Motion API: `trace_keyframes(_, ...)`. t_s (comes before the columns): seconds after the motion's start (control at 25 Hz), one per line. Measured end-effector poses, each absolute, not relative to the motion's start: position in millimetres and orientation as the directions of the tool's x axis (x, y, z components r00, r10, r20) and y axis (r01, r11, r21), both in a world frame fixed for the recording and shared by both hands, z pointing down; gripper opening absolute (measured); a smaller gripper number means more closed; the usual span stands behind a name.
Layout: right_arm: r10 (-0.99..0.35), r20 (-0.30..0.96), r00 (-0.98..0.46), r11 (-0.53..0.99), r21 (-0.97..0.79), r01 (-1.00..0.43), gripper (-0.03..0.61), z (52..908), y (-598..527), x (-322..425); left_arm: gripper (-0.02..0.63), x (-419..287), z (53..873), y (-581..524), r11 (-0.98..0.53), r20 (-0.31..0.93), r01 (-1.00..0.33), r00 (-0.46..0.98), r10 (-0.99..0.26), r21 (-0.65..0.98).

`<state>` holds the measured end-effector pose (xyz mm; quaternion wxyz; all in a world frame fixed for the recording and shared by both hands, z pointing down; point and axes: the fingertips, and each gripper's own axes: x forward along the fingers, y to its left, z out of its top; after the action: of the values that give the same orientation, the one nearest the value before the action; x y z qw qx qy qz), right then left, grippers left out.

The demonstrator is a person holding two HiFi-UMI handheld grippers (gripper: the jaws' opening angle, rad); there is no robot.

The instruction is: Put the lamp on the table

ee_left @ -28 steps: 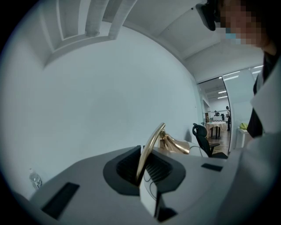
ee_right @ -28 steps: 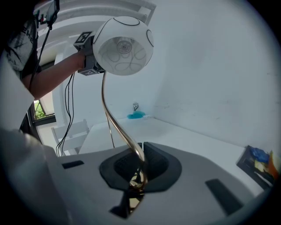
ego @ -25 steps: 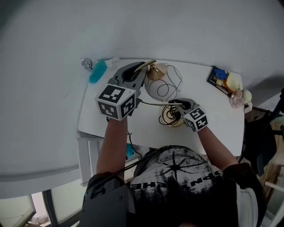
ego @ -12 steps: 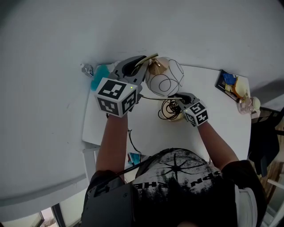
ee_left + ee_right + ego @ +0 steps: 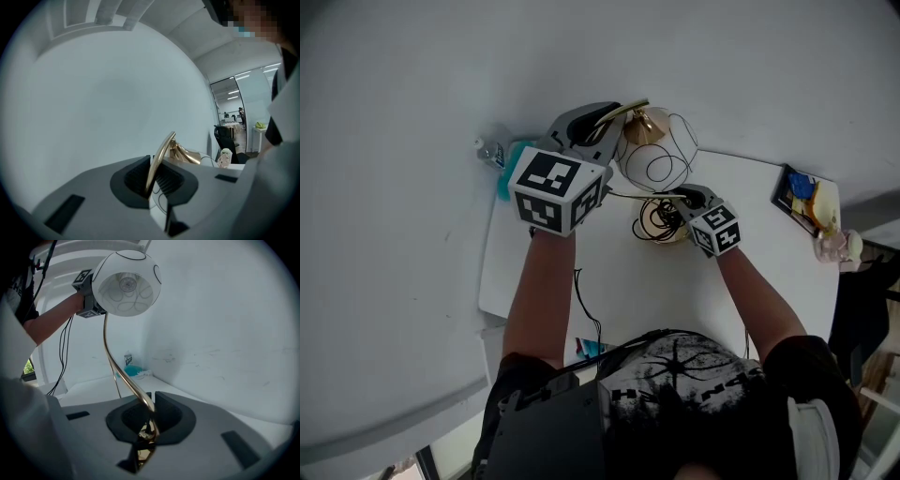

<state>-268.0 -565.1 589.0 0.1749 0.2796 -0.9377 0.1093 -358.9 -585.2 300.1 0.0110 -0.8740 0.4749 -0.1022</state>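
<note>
Whereas a second ago the lamp [image 5: 656, 159] and both grippers sat over the middle of the table [image 5: 609, 281], they now stand nearer the table's far edge. The white globe shade overlaps that edge, against the wall [image 5: 441, 94].

Left gripper [image 5: 605, 127]: jaws closed on the lamp's gold stem [image 5: 159, 154] close under the shade, above the table's far edge. The stem runs up between the pads.

Right gripper [image 5: 682, 194]: jaws clamped on the same stem [image 5: 122, 371] low down, just above the gold base [image 5: 661, 223]. From there the stem curves up to the shade [image 5: 126, 283].

Lamp: held by both grippers, with its base and a coil of dark cord over the table's far half. Whether the base touches the tabletop cannot be told.

Small bottle [image 5: 490, 150] and blue object [image 5: 508, 164]: at the table's far left corner, just beside the left gripper.

Dark tray [image 5: 797, 192] of small coloured items: on the table's right end, well apart from the lamp.

Black cable [image 5: 581, 300]: lies across the table's near edge, below the left forearm.
</note>
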Motion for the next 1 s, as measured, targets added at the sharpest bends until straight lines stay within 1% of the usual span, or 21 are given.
trace_keyframes(0.28, -0.487, 0.398, -0.777, 0.809, -0.129, -0.573, 0.021, 598.8, -601.5, -295.5, 0.029, -374.7, 303.7, -614.9, -0.539, 0.185, -0.828, 0.511, -0.839, -0.156)
trace_keyframes(0.52, -0.492, 0.415, -0.765, 0.791, -0.155, -0.592, 0.035, 610.6, -630.7, -311.7, 0.028, -375.3, 306.4, -631.7, -0.535, 0.191, -0.816, 0.501, -0.844, -0.221)
trace_keyframes(0.72, -0.510, 0.437, -0.740, 0.761, -0.172, -0.626, 0.044, 622.9, -657.5, -318.1, 0.028, -365.7, 307.9, -649.0, -0.532, 0.189, -0.797, 0.497, -0.847, -0.287)
trace_keyframes(0.88, -0.498, 0.440, -0.747, 0.756, -0.202, -0.623, 0.046, 630.3, -676.7, -314.6, 0.028, -347.8, 312.6, -671.2, -0.537, 0.223, -0.781, 0.489, -0.844, -0.320)
trace_keyframes(1.0, -0.503, 0.432, -0.749, 0.759, -0.194, -0.622, 0.046, 630.7, -685.4, -315.9, 0.023, -346.4, 312.9, -676.4, -0.531, 0.221, -0.780, 0.482, -0.848, -0.333)
